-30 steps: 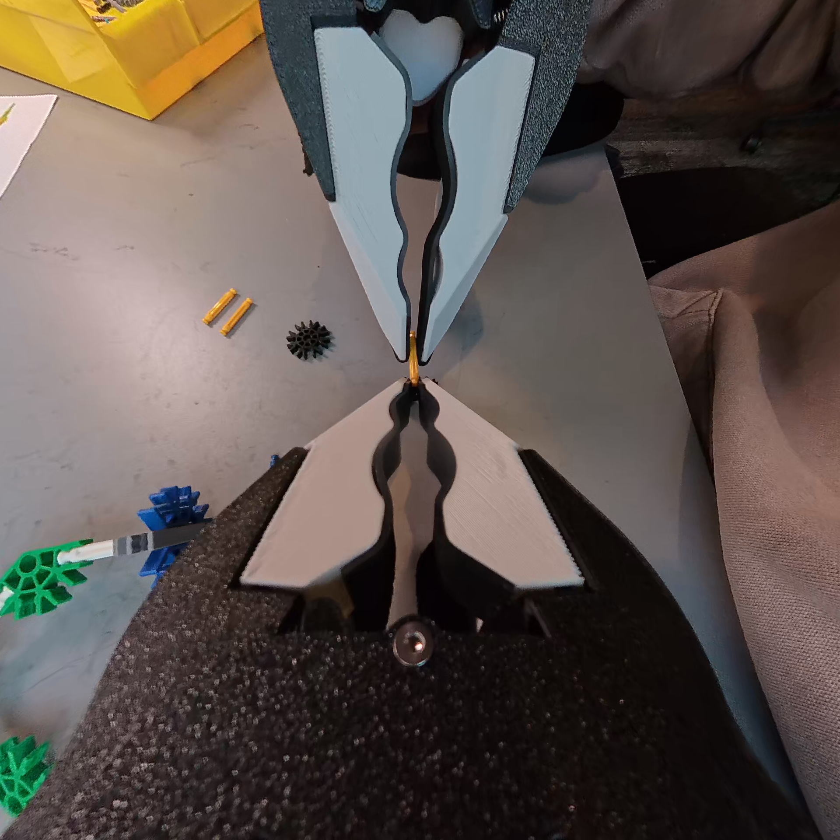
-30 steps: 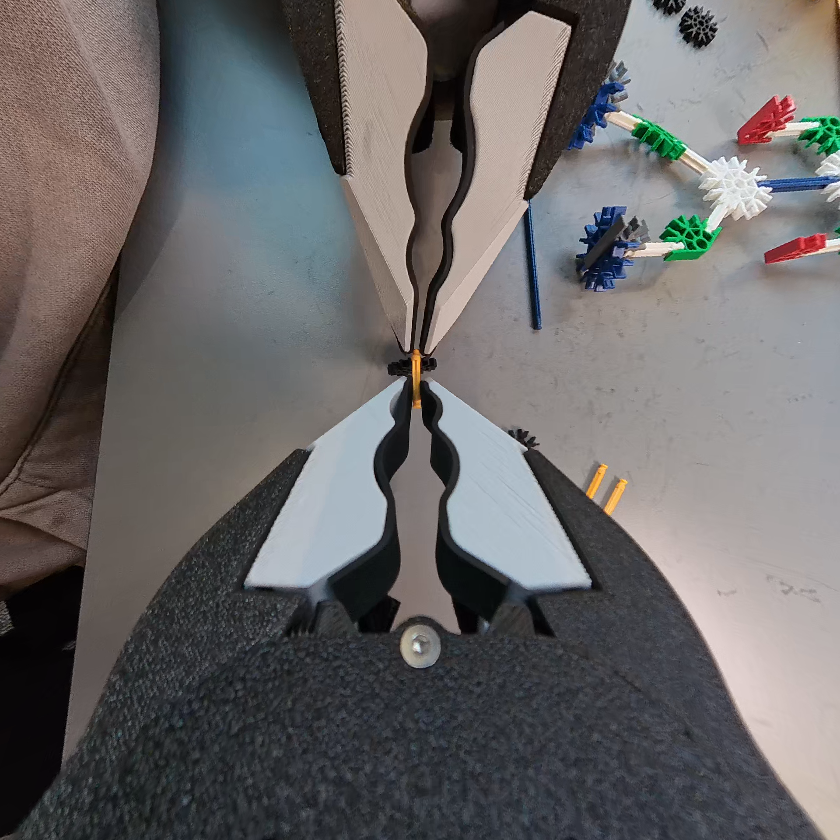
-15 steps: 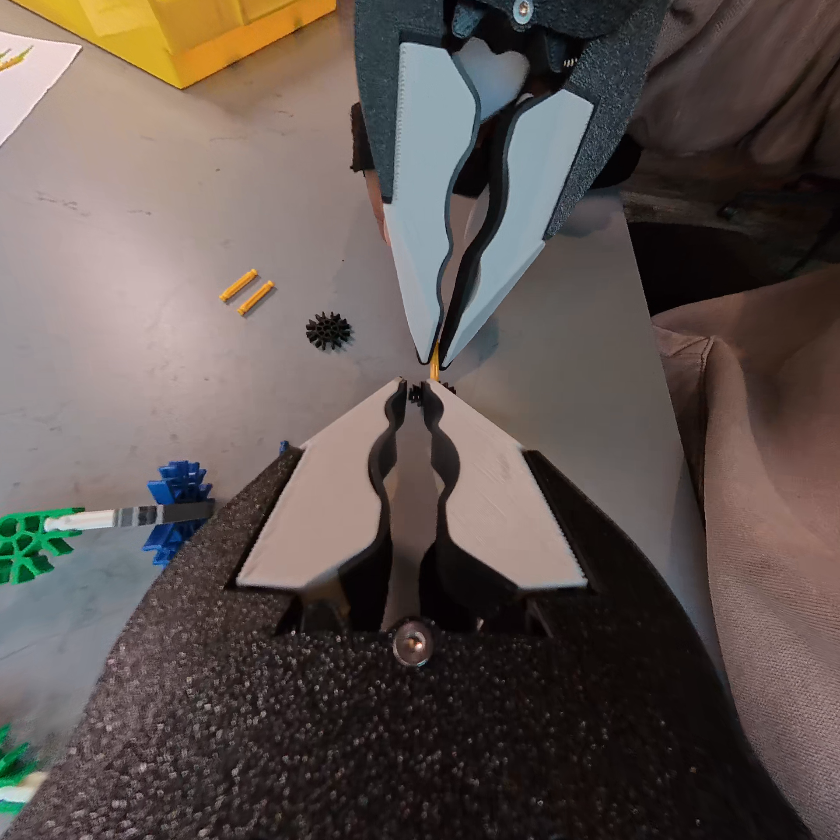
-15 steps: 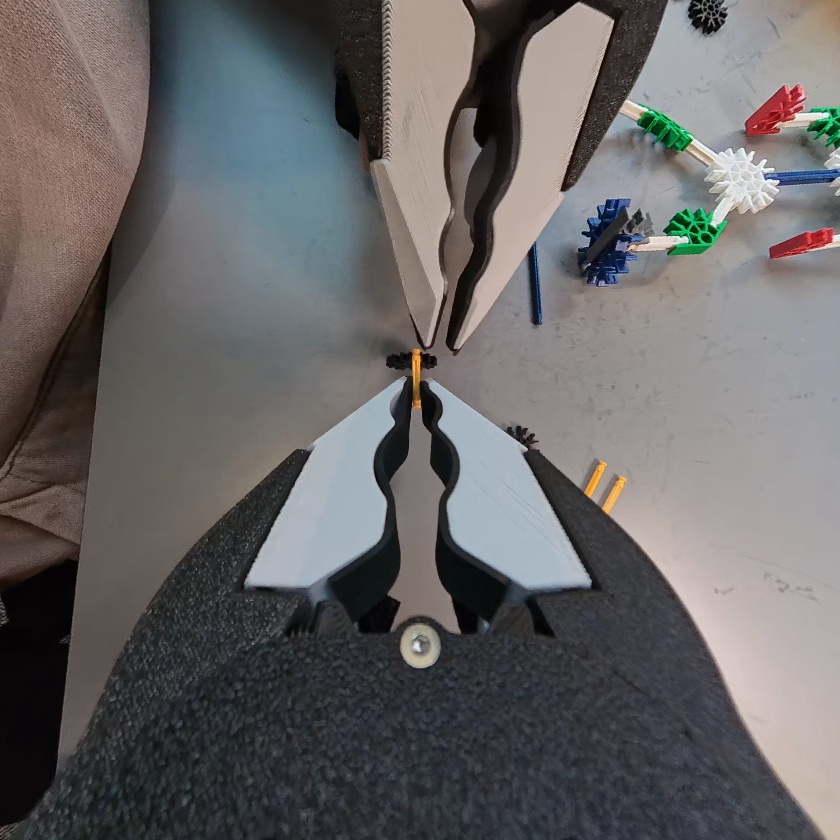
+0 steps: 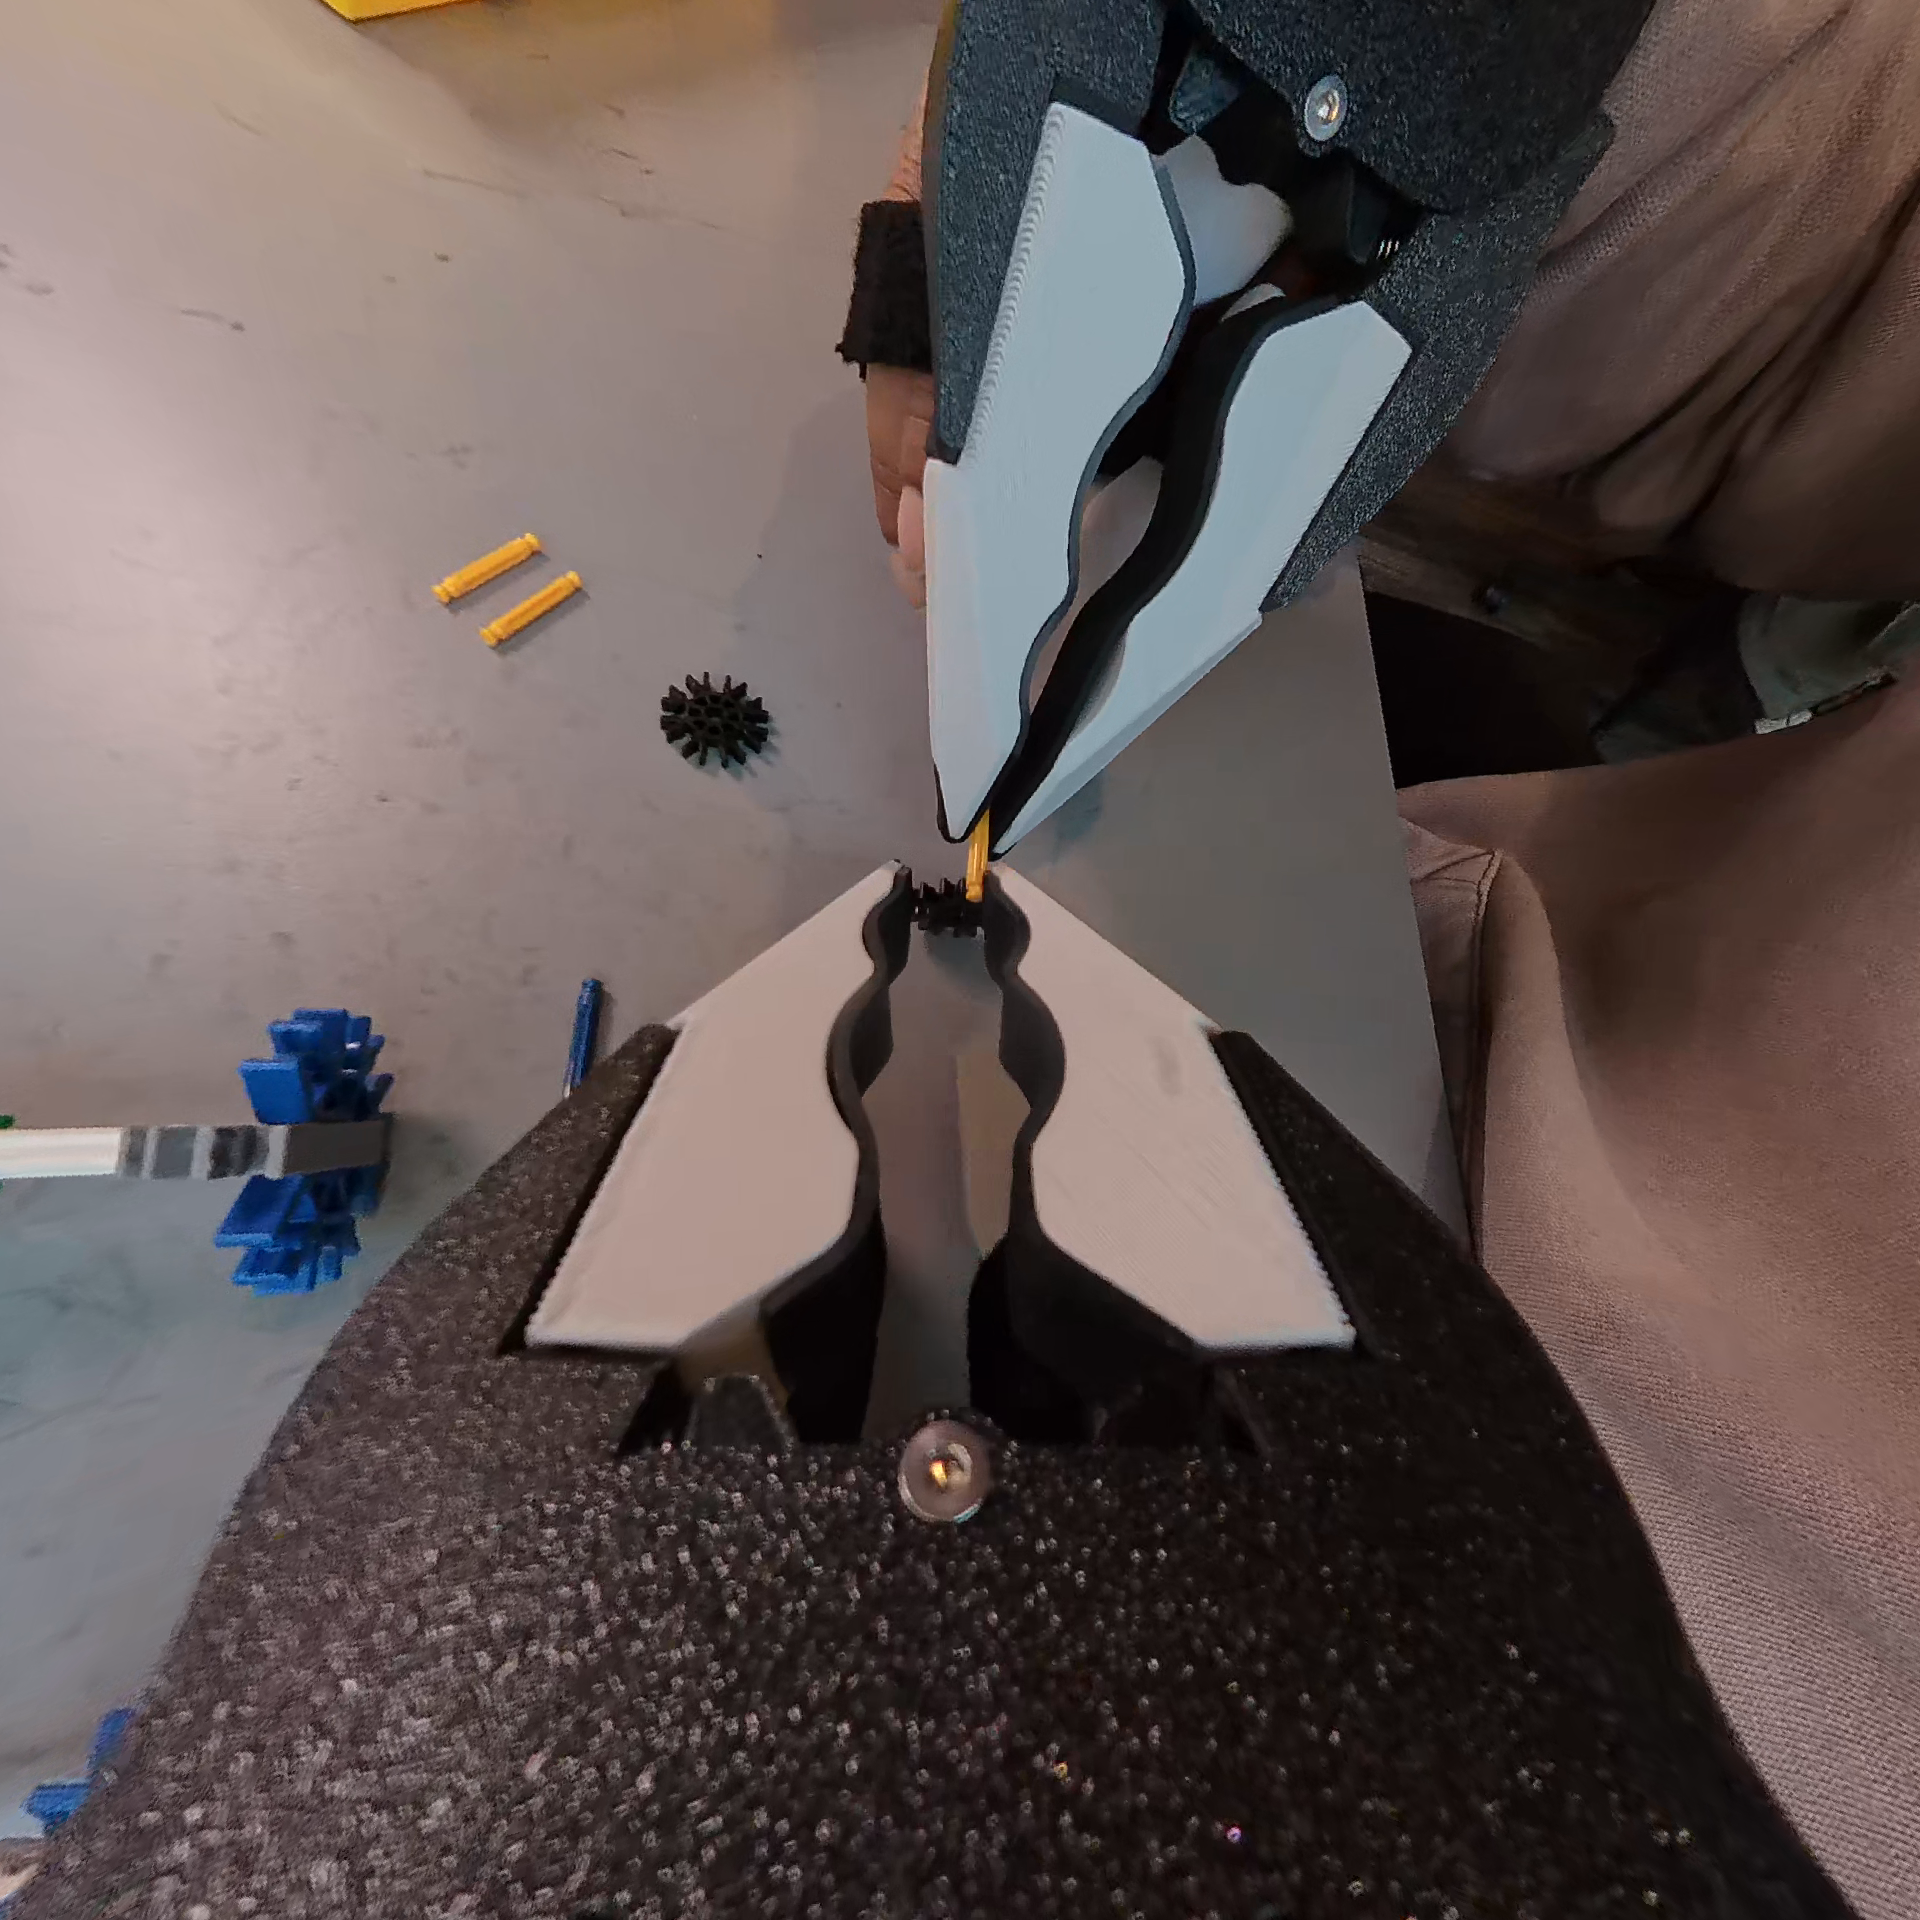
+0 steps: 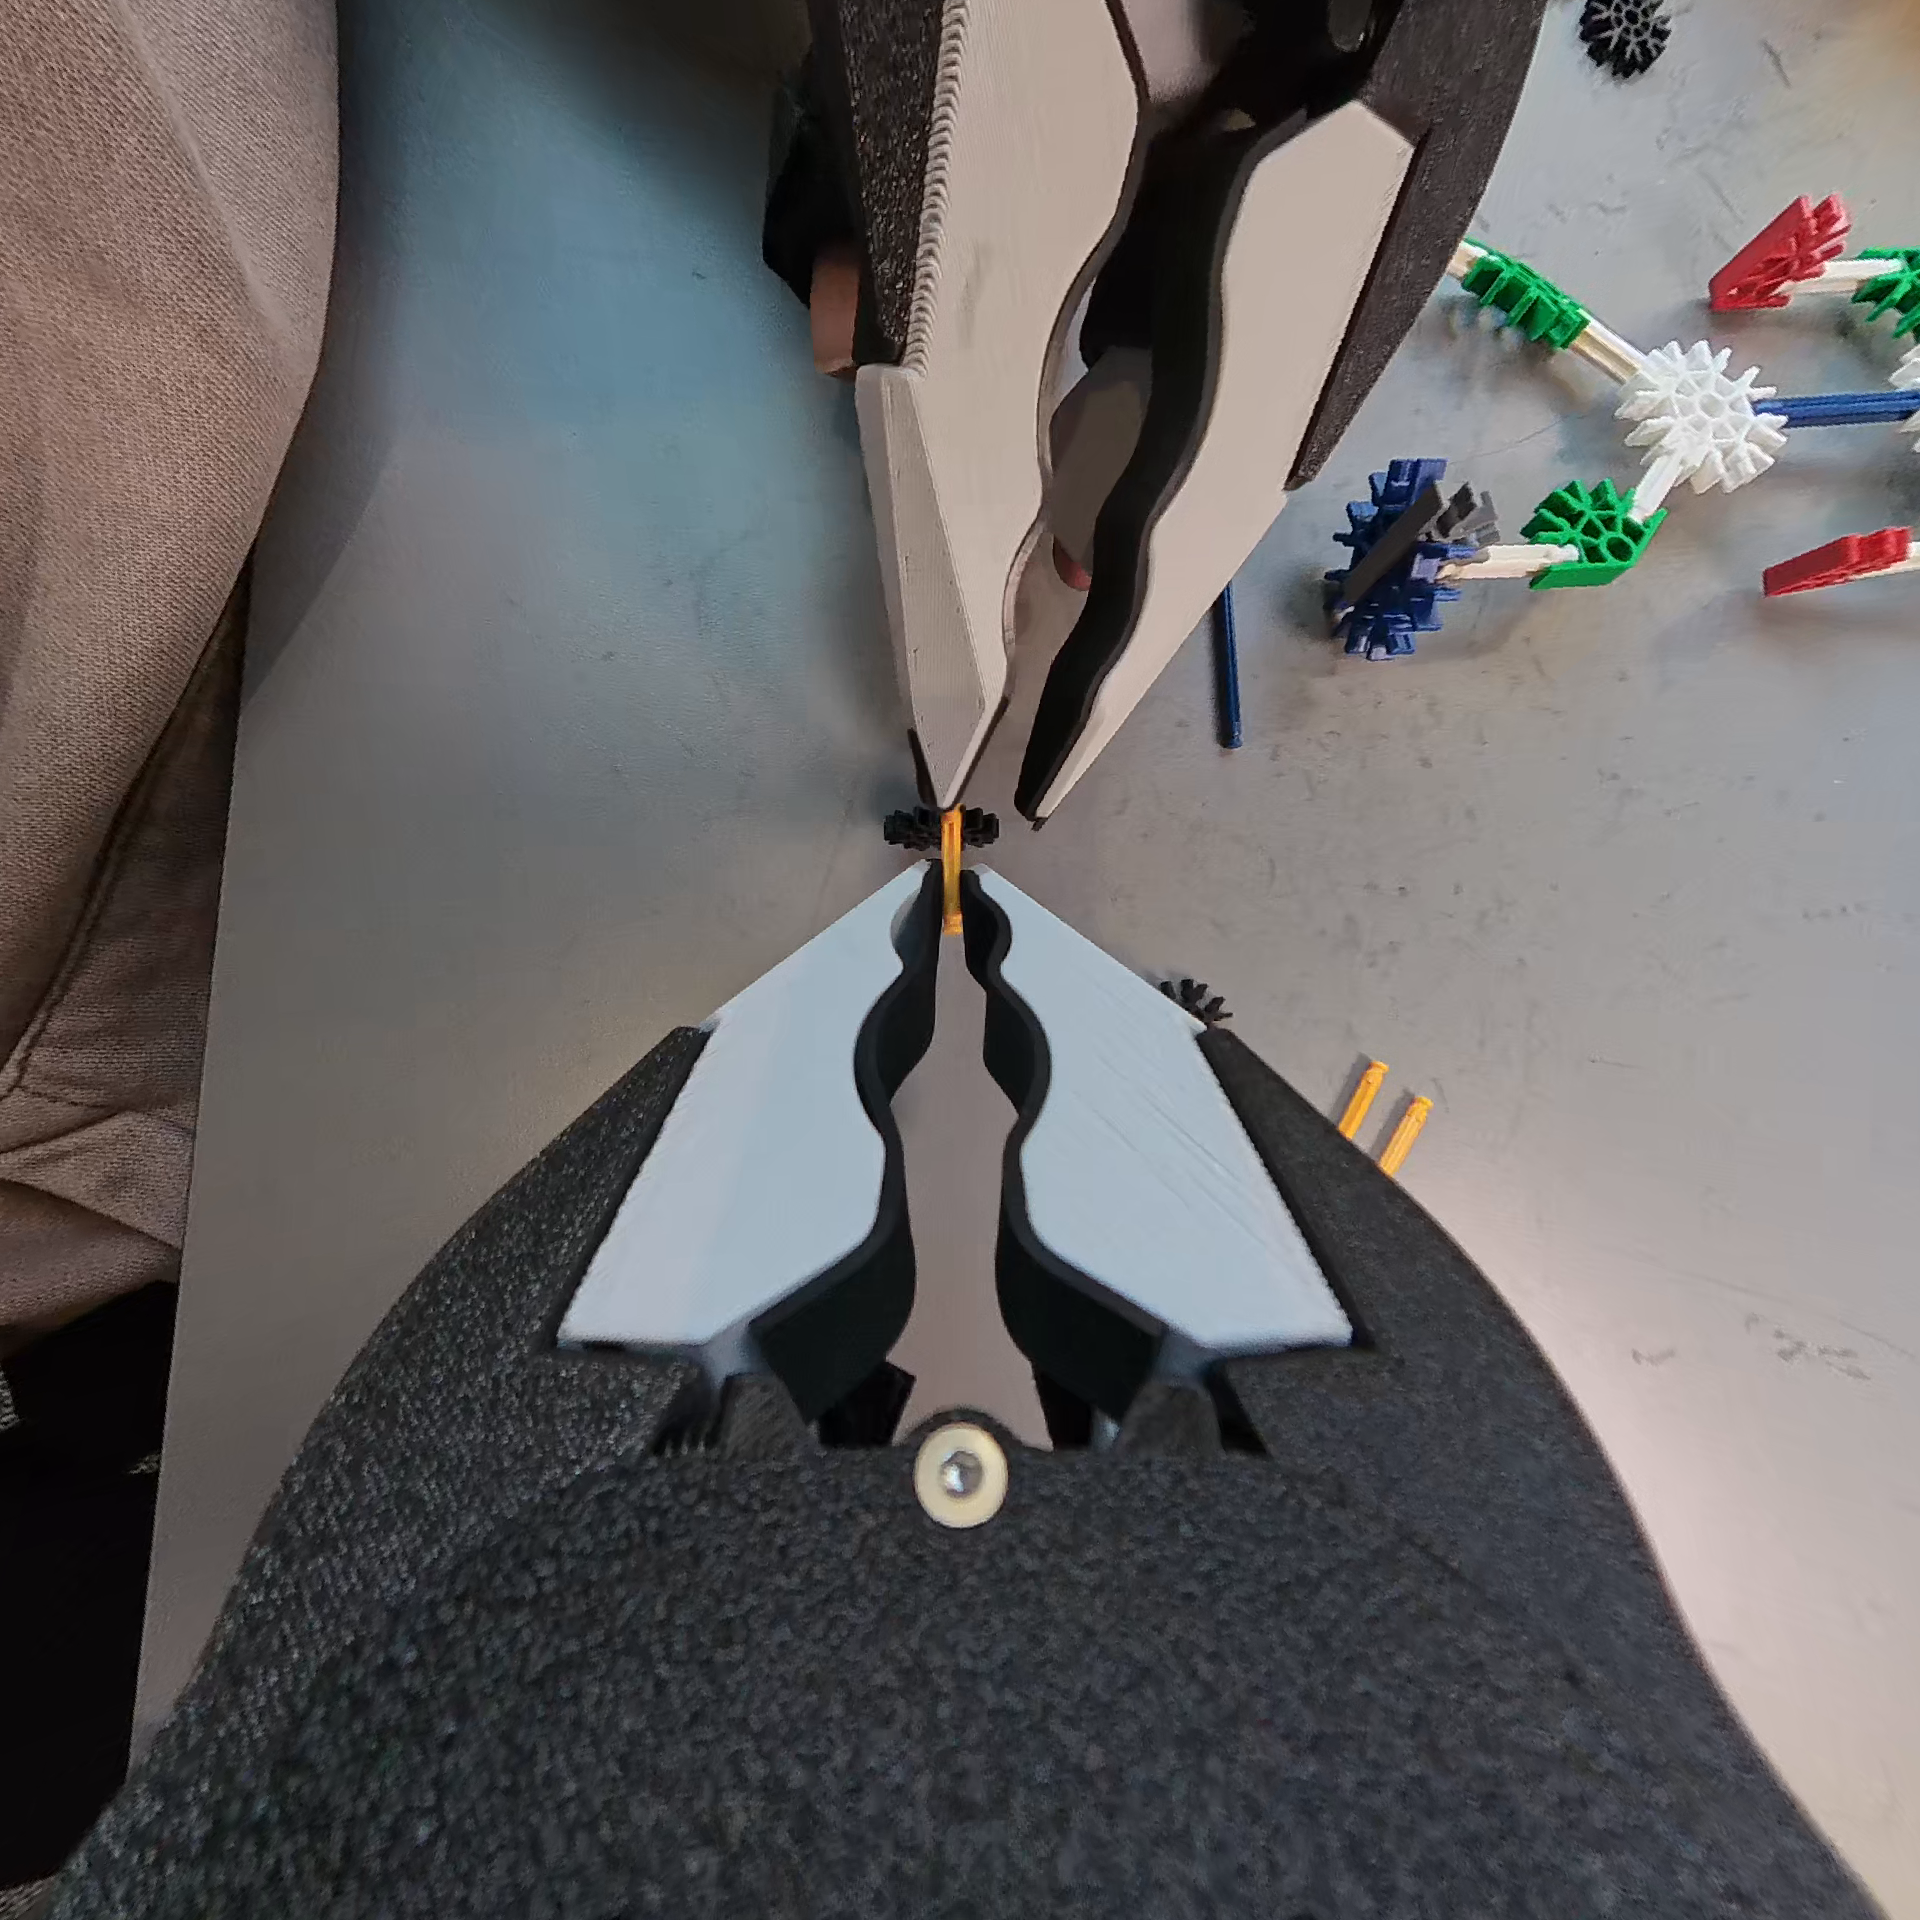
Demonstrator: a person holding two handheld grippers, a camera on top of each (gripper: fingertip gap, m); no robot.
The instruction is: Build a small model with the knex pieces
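My right gripper (image 6: 948, 875) is shut on a short yellow rod (image 6: 951, 899). A small black toothed connector (image 6: 940, 828) sits on the rod's far end. In the left wrist view the right gripper (image 5: 971, 831) comes down from the top with the rod (image 5: 977, 860) at its tip. My left gripper (image 5: 948, 881) is open, its jaws a little apart on either side of the black connector (image 5: 945, 904). Seen from the right wrist view, the left gripper (image 6: 992, 800) has one fingertip by the connector and the other clear of it. Both hover just above the grey table (image 5: 312, 364).
Two loose yellow rods (image 5: 509, 592) and another black connector (image 5: 715, 719) lie on the table. A blue connector with a grey rod (image 6: 1392, 561), a blue rod (image 6: 1229, 665) and a white, green and red assembly (image 6: 1699, 416) lie beyond. A person's beige clothing (image 5: 1662, 1143) borders the table edge. The black connector (image 5: 715, 719) is about equally far from each gripper, around 6 cm.
My left gripper has gone from shut to open and let go of the black connector. The right gripper stays shut on the yellow rod and has tilted in the left wrist view.
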